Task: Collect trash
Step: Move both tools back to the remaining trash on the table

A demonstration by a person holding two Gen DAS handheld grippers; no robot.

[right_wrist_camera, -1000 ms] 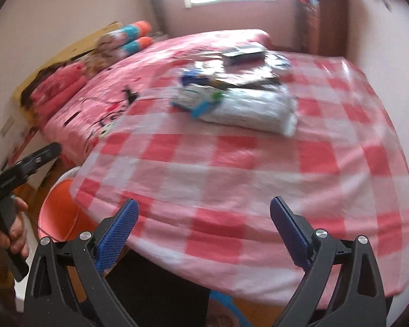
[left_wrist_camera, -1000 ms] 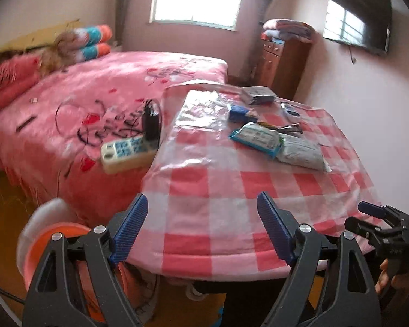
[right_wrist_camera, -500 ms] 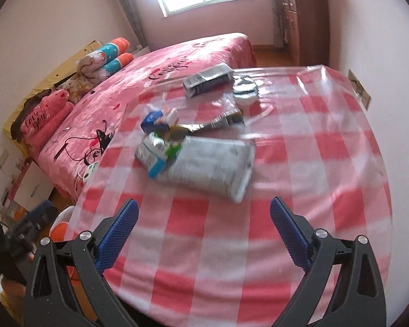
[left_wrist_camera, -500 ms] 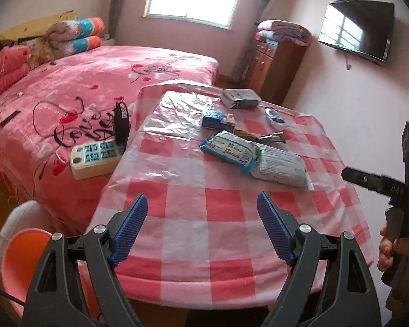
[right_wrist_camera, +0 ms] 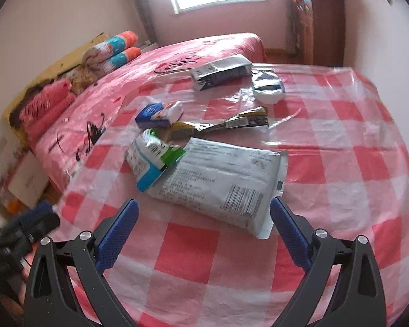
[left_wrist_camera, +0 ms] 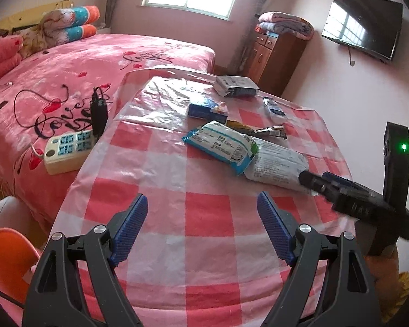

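Note:
Trash lies on a red-and-white checked table (left_wrist_camera: 204, 218): a big white packet (right_wrist_camera: 220, 182) (left_wrist_camera: 278, 163), a blue-and-white wrapper (right_wrist_camera: 150, 158) (left_wrist_camera: 220, 144) overlapping it, a blue box (right_wrist_camera: 155, 114) (left_wrist_camera: 207, 109), a dark crumpled wrapper (right_wrist_camera: 231, 122), a grey-white carton (right_wrist_camera: 220, 72) (left_wrist_camera: 234, 85) and a small white packet (right_wrist_camera: 268, 87). My right gripper (right_wrist_camera: 203, 231) is open, just short of the white packet's near end. My left gripper (left_wrist_camera: 201, 231) is open and empty over the table's near left part.
An orange bin (left_wrist_camera: 5, 259) stands on the floor left of the table. A pink bed (left_wrist_camera: 81, 68) holds a white power strip (left_wrist_camera: 68, 150). A wooden cabinet (left_wrist_camera: 272, 54) and wall TV (left_wrist_camera: 365, 30) stand behind. A clear plastic sheet (left_wrist_camera: 161, 103) covers the far table.
Both grippers have moved forward over the table and tilted down. The right one has closed in on the white packet. Both stayed open.

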